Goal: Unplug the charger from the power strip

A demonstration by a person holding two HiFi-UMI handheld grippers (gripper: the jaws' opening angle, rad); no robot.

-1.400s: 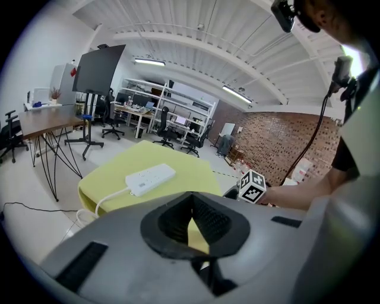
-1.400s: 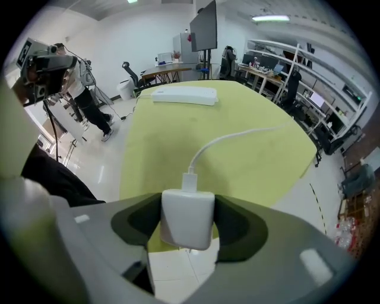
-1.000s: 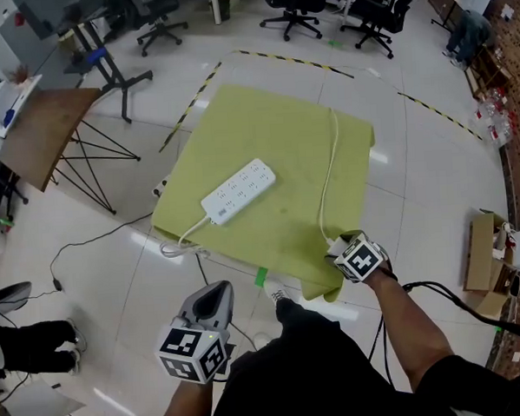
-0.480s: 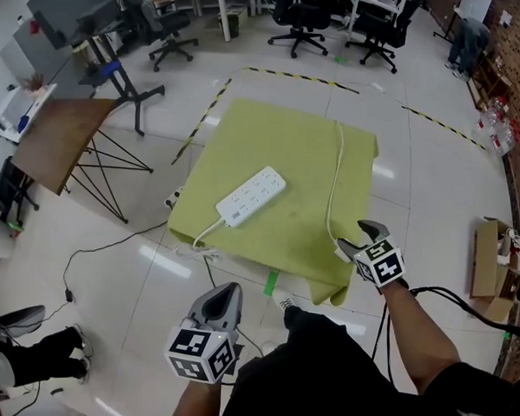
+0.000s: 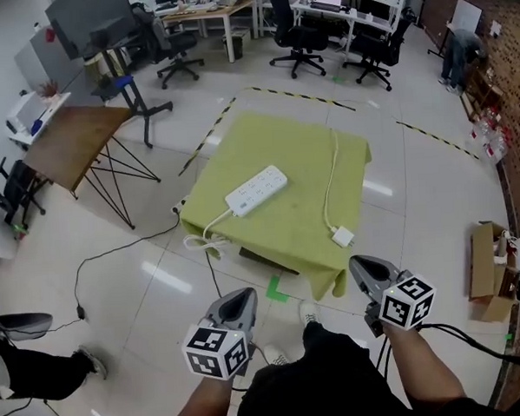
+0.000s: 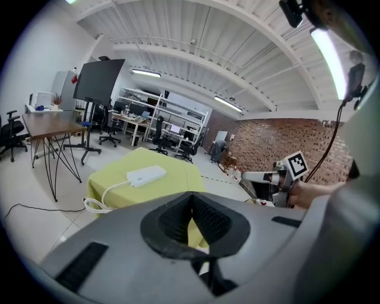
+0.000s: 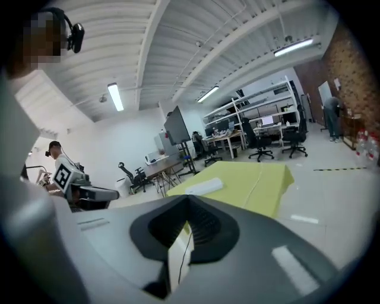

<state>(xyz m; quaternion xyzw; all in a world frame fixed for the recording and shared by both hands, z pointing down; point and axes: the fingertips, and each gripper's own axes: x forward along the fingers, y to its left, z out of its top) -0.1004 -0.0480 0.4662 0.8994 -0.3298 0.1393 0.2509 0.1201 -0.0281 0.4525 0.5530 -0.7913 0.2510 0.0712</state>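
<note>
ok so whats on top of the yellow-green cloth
A white rectangular power strip and a white square charger with its white cable, apart. The yellow-green cloth hides the table under it.

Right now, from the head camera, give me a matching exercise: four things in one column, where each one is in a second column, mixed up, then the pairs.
Things:
1. power strip
2. charger
3. cardboard box
4. wooden table

Places:
A. on the floor at the far right
B. at the near right edge of the yellow-green cloth
C. standing left of the cloth
D. on the cloth, toward its left side

Pairs: 1-D, 2-B, 3-A, 4-C
</note>
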